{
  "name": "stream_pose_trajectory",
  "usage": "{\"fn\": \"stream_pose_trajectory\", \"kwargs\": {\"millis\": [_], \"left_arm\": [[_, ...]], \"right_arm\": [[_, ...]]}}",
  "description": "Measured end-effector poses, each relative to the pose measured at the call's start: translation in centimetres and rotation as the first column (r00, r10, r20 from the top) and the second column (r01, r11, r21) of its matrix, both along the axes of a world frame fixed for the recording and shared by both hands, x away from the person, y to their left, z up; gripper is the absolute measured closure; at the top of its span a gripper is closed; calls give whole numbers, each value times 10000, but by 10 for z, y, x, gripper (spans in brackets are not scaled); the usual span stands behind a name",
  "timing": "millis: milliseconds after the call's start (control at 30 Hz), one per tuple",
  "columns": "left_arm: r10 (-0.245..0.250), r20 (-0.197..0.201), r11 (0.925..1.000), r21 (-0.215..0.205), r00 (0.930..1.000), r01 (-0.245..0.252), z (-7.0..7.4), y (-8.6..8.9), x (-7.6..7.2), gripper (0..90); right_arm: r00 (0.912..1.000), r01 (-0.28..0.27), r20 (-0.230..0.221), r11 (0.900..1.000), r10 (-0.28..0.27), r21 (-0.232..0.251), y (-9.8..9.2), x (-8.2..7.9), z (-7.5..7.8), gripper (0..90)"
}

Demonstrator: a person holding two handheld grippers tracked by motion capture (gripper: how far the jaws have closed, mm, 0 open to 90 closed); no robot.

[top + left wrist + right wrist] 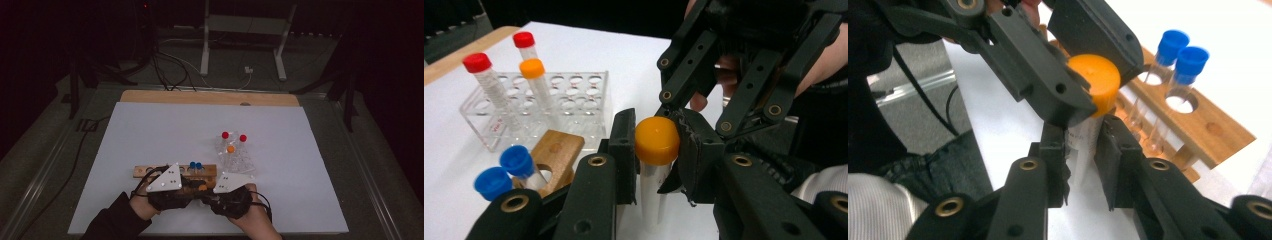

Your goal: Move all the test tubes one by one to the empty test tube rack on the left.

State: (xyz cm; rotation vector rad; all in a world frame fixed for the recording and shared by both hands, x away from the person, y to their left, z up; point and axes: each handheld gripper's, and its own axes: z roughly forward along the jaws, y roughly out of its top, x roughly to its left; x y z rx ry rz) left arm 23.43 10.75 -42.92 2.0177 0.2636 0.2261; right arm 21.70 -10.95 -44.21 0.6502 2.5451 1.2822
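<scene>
- Status: my left tool (656,136) is clamped on the orange cap (657,141). My right tool (1083,150) is closed around the clear tube (1084,142) just below that cap, and both pads look to be in contact.
- Location: the tube is held upright between the two tools at the near edge of the tabletop (150,135), just in front of the wooden rack (1208,130). I can't tell whether its bottom end rests on the tabletop.
- My read is that this is an uncap: the right tool holds the body and the left turns the cap.
- Keep the right grip firm and still. The plastic is smooth, so any slack means the tube spins with the cap and nothing loosens.
- Turn the left tool about the tube's own axis. Don't lever sideways, or the tube tilts in the right jaws.
- The two tools are nearly touching, so watch that the linkages don't foul mid-twist. Regrip in short turns rather than one long one.
- Lift the cap straight up only once it runs free. Yanking early risks a jerk and a spill if there's anything inside.
- Stay clear of the two blue-capped tubes (1180,55) standing in the wooden rack right behind. The clear rack (574,100) is farther off and not a concern.
</scene>
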Motion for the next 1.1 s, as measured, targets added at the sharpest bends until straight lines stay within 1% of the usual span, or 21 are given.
{"fn": "stream_pose_trajectory", "kwargs": {"millis": [33,100,133,200,233,300,367,400,500,533,633,700,767,800,833,867,900,933,967,1067,1100], "left_arm": [[128,56,9999,-35,9999,-127,1,2,0,720],[209,-6,9997,-108,9998,-209,5,6,2,720],[352,119,9993,-113,9993,-350,7,8,2,720],[407,182,9991,-158,9990,-404,11,13,3,720],[564,319,9982,-197,9979,-558,14,16,3,720],[679,387,9972,-330,9969,-666,20,21,3,720],[936,627,9953,-321,9936,-918,26,26,3,720],[1117,758,9932,-411,9909,-1088,29,29,2,720],[1494,894,9874,-667,9847,-1437,35,37,4,720],[1649,860,9839,-844,9826,-1577,36,40,5,720],[2276,1025,9707,-1024,9683,-2174,36,45,9,720],[2556,1030,9630,-1150,9613,-2437,36,47,11,720],[2753,1074,9579,-1151,9553,-2631,35,48,12,720],[2920,1131,9530,-1182,9497,-2790,34,48,13,720],[2942,1091,9525,-1153,9495,-2819,34,49,14,720],[3048,1125,9491,-1186,9458,-2918,33,50,14,720],[3183,1174,9445,-1246,9407,-3040,32,50,15,720],[3213,1138,9435,-1234,9401,-3076,32,50,16,720],[3328,1204,9398,-1236,9353,-3185,31,50,17,720],[3430,1141,9365,-1191,9324,-3299,27,51,20,720],[3463,1078,9350,-1206,9319,-3335,25,51,21,720]], "right_arm": [[10000,57,13,10000,-57,33,-1,0,1,642],[9999,156,38,9998,-157,96,-3,1,3,576],[9996,255,85,9995,-257,177,-5,2,5,554],[9989,410,208,9986,-417,329,-10,3,9,494],[9982,510,294,9978,-523,414,-12,4,12,468],[9963,722,429,9958,-747,563,-17,5,16,402],[9931,987,563,9926,-1028,712,-22,5,20,347],[9916,1085,613,9909,-1135,795,-24,6,22,317],[9868,1398,679,9849,-1472,1023,-30,7,26,214],[9853,1493,671,9828,-1571,1089,-31,7,27,184],[9817,1702,656,9779,-1789,1213,-34,9,29,130],[9787,1849,668,9745,-1943,1269,-34,9,30,70],[9759,1965,691,9715,-2068,1323,-35,9,31,11],[9761,1957,687,9713,-2062,1353,-36,9,31,0],[9788,1838,629,9718,-1948,1479,-37,10,31,0],[9780,1875,615,9693,-1992,1589,-39,10,32,0],[9767,1930,640,9688,-2049,1556,-40,10,32,0],[9761,1950,654,9683,-2071,1560,-40,10,33,0],[9753,1984,644,9663,-2112,1637,-41,10,33,0],[9719,2073,782,9645,-2222,1638,-43,10,34,0],[9725,2049,767,9642,-2201,1683,-43,10,34,0]]}}
